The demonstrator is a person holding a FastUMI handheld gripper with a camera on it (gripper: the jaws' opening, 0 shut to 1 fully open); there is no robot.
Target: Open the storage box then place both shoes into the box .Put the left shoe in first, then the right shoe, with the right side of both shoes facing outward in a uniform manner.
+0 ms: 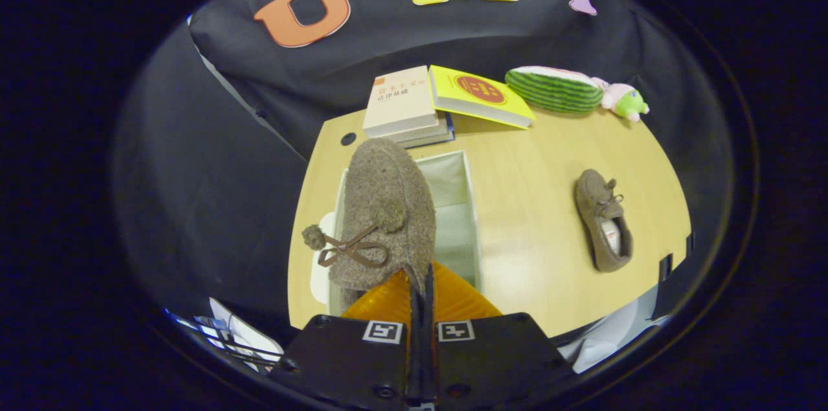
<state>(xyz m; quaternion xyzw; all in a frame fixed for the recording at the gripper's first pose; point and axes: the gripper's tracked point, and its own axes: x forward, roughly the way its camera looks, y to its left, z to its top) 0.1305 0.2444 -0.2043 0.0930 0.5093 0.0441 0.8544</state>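
Fingers: the gripper has its fingers nearly closed, pinching the heel edge of a brown felt shoe.
Held shoe: hangs over the open storage box, toe pointing away from the fingers, long axis in line with the box's.
Box: nothing seen in the part that shows.
Second shoe: lies on the surface, well apart to the right.

Colour and pattern record, wooden table.

Table surface pale yellowish wood grain. Held shoe, pinched between the closed gripper fingers, grey-brown felt with dark brown lace. Second shoe to the right, same grey-brown, pale lining. Storage box white. Far books: cream cover, yellow cover with red disc. Plush striped light and dark green.
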